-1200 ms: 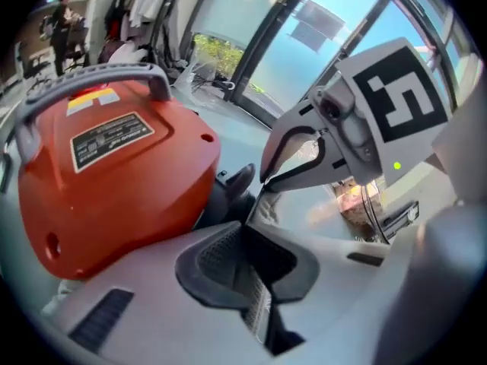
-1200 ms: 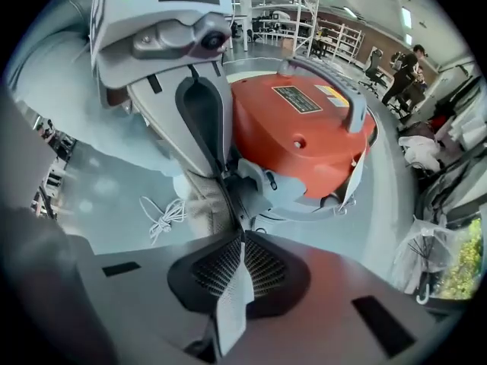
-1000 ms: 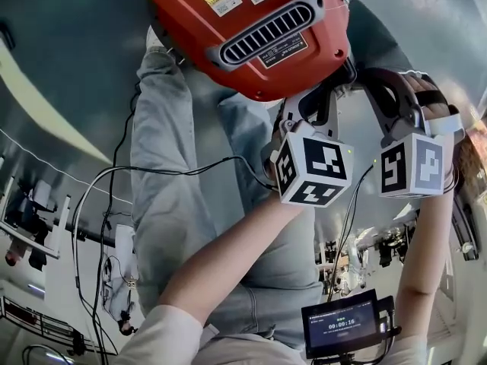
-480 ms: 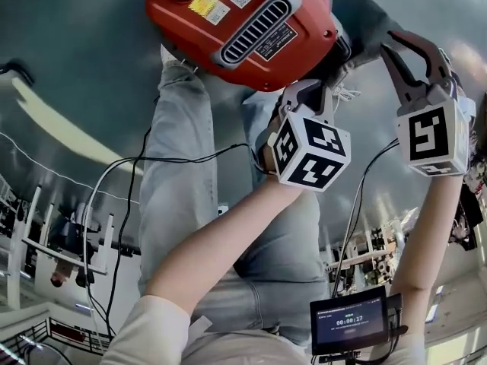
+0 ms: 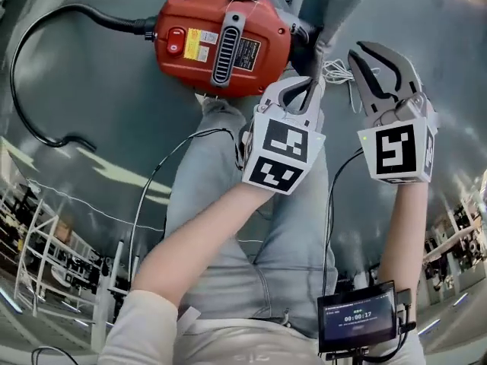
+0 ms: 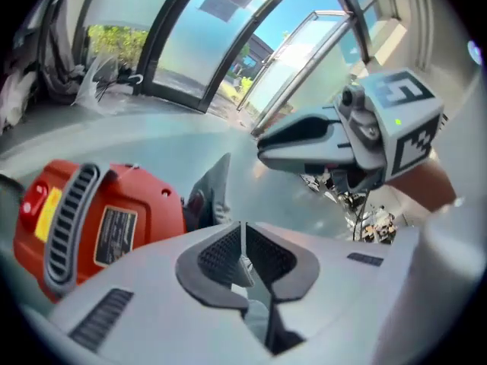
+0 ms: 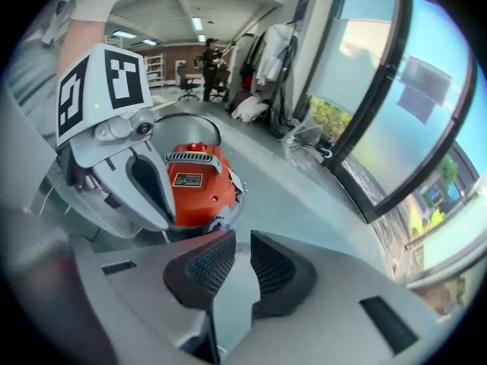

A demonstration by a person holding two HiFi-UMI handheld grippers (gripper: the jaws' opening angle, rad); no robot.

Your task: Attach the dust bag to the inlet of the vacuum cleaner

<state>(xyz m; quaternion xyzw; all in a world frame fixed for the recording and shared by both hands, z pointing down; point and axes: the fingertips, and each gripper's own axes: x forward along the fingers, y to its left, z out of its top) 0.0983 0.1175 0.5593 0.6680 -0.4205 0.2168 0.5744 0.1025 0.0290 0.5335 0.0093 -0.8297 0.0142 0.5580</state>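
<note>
Two tongs hang over the floor (image 5: 91, 67): the left tongs (image 6: 243, 242) pinch a thin white string (image 5: 335, 72), pads almost together; the right tongs (image 7: 242, 253) stand slightly apart, empty. A grey bag (image 5: 329, 6) sits against the red vacuum (image 5: 221, 44), near the left tongs.

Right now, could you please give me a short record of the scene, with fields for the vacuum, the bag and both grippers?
Vacuum cleaner: red, with a black hose curling away from its left end in the head view
Dust bag: grey fabric at the vacuum's other end; I cannot tell whether it is seated on the inlet
White string: loose, between the bag and the right gripper
Left gripper: jaws together, close to the vacuum's bag end
Right gripper: jaws slightly apart, nothing between them
</note>
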